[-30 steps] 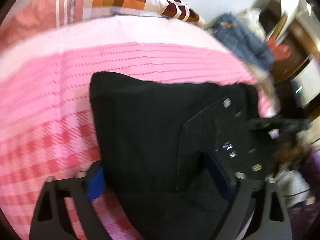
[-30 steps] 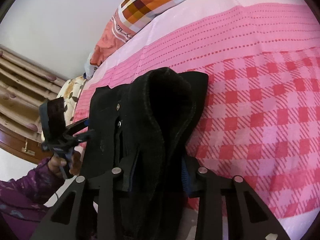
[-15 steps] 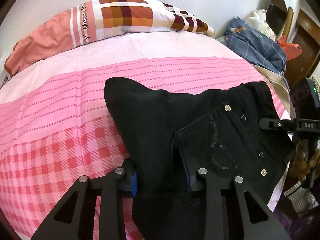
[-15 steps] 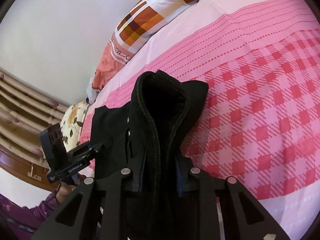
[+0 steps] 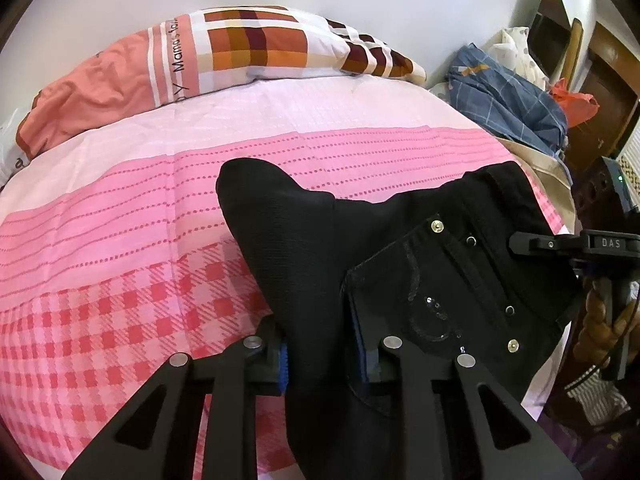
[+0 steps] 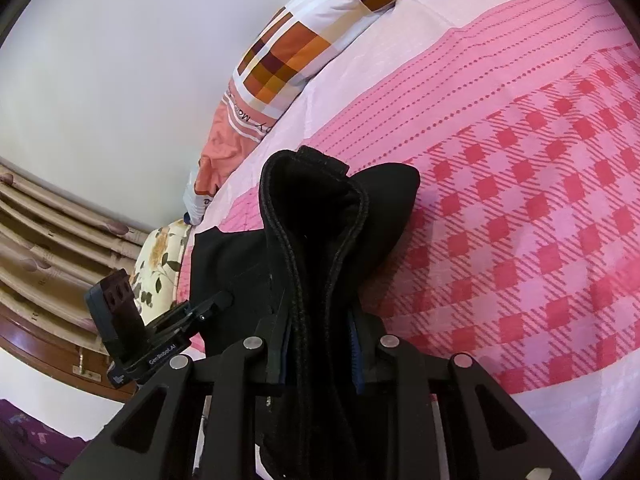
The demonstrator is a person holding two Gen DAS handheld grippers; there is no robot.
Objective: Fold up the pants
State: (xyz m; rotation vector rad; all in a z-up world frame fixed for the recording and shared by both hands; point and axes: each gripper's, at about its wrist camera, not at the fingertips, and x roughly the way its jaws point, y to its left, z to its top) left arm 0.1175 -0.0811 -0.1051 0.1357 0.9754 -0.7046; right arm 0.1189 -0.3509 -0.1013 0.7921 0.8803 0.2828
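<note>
Left wrist view first: a bed with a pink bedspread (image 5: pixel 120 240), plain pale at the far end, dotted stripes in the middle, checks near the camera. A patchwork pillow (image 5: pixel 248 48) lies along the far edge against a white wall. Far right there's a heap of blue checked cloth (image 5: pixel 508 100) and dark wooden furniture (image 5: pixel 608 92) (the fisheye bends it, so I can't tell what piece it is). The black pants (image 5: pixel 400 248) sit on the near right part of the bed, studded pocket up. The left gripper (image 5: pixel 322 354) has just been closing and now pinches a fold of the pants between its blue pads. The right gripper (image 5: pixel 560 246) pokes in from the right edge, its tips hidden behind cloth.

Right wrist view: same bedspread (image 6: pixel 520 200), pillow (image 6: pixel 304 36) up top, a wooden headboard (image 6: pixel 48 280) and a floral cushion (image 6: pixel 160 264) at the left. The right gripper (image 6: pixel 320 354) is clamped on a thick bunched edge of the pants (image 6: pixel 320 220), which rise in a hump. The left gripper (image 6: pixel 216 304) shows at left, tips buried in fabric. A purple sleeve (image 6: pixel 28 440) is cut off at the near left corner.
</note>
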